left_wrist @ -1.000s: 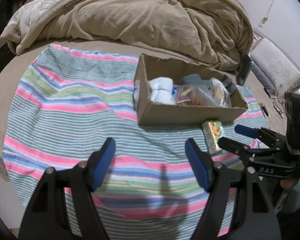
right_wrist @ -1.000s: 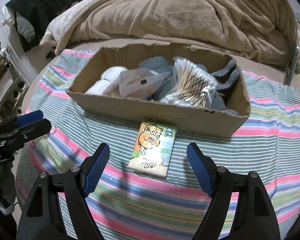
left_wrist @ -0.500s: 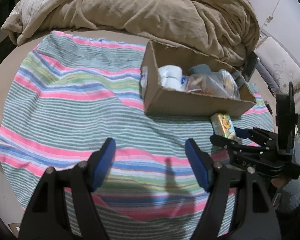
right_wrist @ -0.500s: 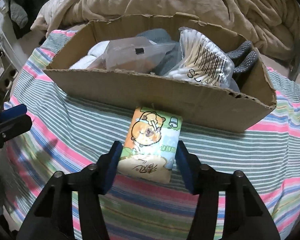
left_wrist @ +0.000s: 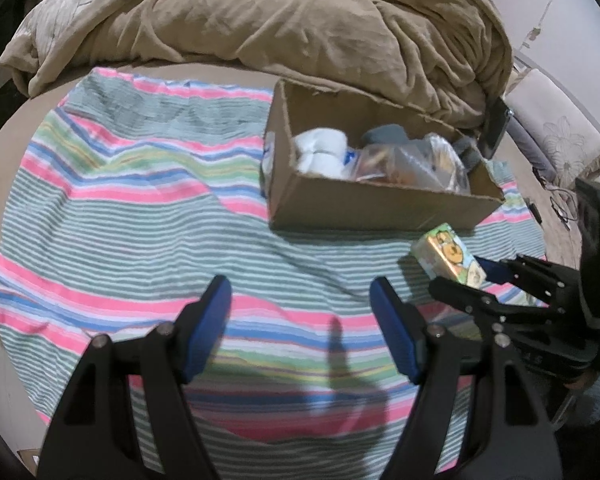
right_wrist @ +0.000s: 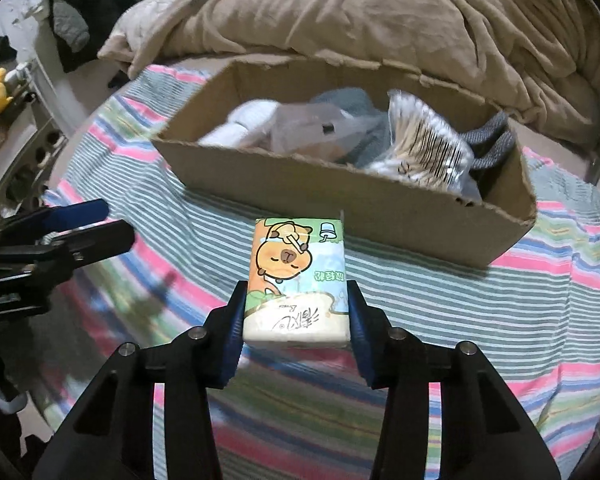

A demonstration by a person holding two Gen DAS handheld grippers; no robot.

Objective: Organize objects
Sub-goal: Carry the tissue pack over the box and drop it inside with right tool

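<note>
My right gripper is shut on a tissue pack printed with a cartoon capybara and holds it lifted above the striped cloth, just in front of the cardboard box. The pack also shows in the left wrist view, clamped in the right gripper. The box holds white rolls, clear plastic bags, a cotton swab pack and grey fabric. My left gripper is open and empty over the cloth, left of the right gripper.
A rumpled tan blanket lies behind the box. The striped cloth covers the bed in front and to the left. Dark clothes and a shelf stand at the far left. A dark phone-like object leans behind the box at right.
My right gripper closed on the tissue pack and lifted it off the cloth. My left gripper stayed open and shifted slightly.
</note>
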